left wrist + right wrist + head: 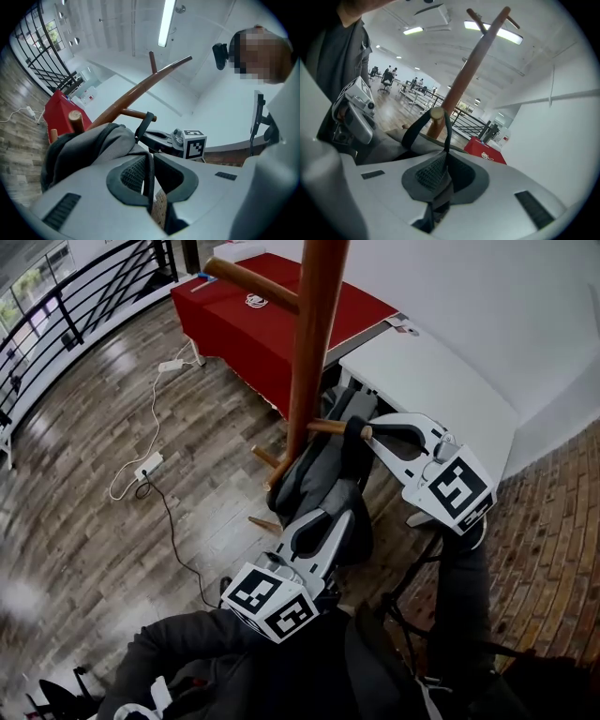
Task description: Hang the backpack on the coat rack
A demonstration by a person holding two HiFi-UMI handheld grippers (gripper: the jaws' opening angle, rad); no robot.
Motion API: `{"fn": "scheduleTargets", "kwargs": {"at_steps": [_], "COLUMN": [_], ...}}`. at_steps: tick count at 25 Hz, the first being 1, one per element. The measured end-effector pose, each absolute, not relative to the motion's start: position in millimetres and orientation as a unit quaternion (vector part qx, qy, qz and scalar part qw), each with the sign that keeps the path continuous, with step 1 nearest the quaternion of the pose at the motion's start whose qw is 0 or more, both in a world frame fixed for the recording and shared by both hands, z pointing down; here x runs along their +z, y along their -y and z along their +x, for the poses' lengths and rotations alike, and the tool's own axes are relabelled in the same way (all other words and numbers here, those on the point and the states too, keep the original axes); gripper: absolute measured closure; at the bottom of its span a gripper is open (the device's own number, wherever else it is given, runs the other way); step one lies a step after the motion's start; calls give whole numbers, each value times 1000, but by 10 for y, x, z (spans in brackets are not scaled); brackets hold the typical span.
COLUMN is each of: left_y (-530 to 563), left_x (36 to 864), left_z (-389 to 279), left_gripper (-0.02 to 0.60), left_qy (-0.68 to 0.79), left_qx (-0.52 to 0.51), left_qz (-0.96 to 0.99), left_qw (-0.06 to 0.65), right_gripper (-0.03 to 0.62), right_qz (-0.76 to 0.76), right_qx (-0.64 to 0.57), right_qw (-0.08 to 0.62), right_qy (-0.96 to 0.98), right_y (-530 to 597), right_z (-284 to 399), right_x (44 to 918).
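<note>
The wooden coat rack (pixel 314 334) rises at the centre, with a short peg (pixel 330 426) low on its right. A grey and black backpack (pixel 314 479) hangs against the pole, its black top loop (pixel 423 125) slung over the peg's end (pixel 437 114). My right gripper (pixel 364 433) is shut on that loop just below the peg, the strap pinched between its pads (pixel 433 171). My left gripper (pixel 328 517) sits lower, against the bag's body (pixel 89 145), shut on a thin black strap (pixel 150 176) that runs up between its jaws.
A red-covered table (pixel 281 320) and a white table (pixel 431 381) stand behind the rack, by the white wall. A power strip with cable (pixel 150 465) lies on the wooden floor at left, near a black railing (pixel 66 315). Brick flooring (pixel 553 521) lies at right.
</note>
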State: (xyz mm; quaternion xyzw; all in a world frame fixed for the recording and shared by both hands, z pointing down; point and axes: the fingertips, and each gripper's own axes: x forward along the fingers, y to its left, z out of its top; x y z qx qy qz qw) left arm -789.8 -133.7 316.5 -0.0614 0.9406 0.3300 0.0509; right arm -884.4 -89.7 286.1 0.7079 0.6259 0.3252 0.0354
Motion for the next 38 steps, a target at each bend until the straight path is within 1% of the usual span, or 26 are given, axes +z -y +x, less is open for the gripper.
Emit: {"fn": "scheduleTargets", "kwargs": {"at_steps": [4, 9, 12, 14, 16, 21, 27, 29, 31, 33, 36, 38], "left_y": [1298, 1307, 1320, 1316, 1306, 1341, 1306, 1197, 1068, 951, 823, 778], "left_x": [3241, 3287, 3254, 3256, 3274, 3322, 3402, 3339, 3248, 3144, 2988, 2885], "left_z": [-7874, -7807, -7737, -7673, -7604, -7336, -6931, -6866, -6835, -6830, -6906, -6979], "left_gripper": [537, 535, 509, 474, 458, 453, 454, 463, 531, 567, 572, 572], "left_qy": [-950, -977, -983, -985, -985, -986, -983, -983, -985, -985, -985, -986], "left_qx": [302, 195, 160, 153, 146, 111, 97, 95, 80, 70, 64, 55], "left_qz": [-57, -49, -57, -66, -78, -117, -159, -156, -152, -149, -148, -144], "left_qw": [57, 65, 64, 54, 45, 36, 13, 18, 30, 44, 59, 64], "right_gripper": [579, 576, 574, 557, 517, 514, 514, 514, 516, 531, 573, 585], "right_qz": [715, 695, 668, 640, 609, 542, 484, 475, 470, 469, 472, 473], "right_qx": [258, 139, 63, 31, 4, -10, -28, -31, -34, -36, -29, -25], "right_qw": [56, 88, 107, 100, 82, 63, 40, 39, 38, 43, 65, 80], "right_qy": [-647, -700, -734, -761, -789, -838, -874, -879, -881, -882, -879, -877], "right_y": [896, 960, 1050, 1134, 1251, 1522, 1646, 1617, 1554, 1460, 1270, 1183], "right_z": [-8841, -8826, -8816, -8824, -8824, -8603, -8089, -7899, -7714, -7539, -7359, -7285], "right_x": [2934, 2960, 2962, 3001, 3085, 3258, 3284, 3214, 3129, 3030, 2839, 2718]}}
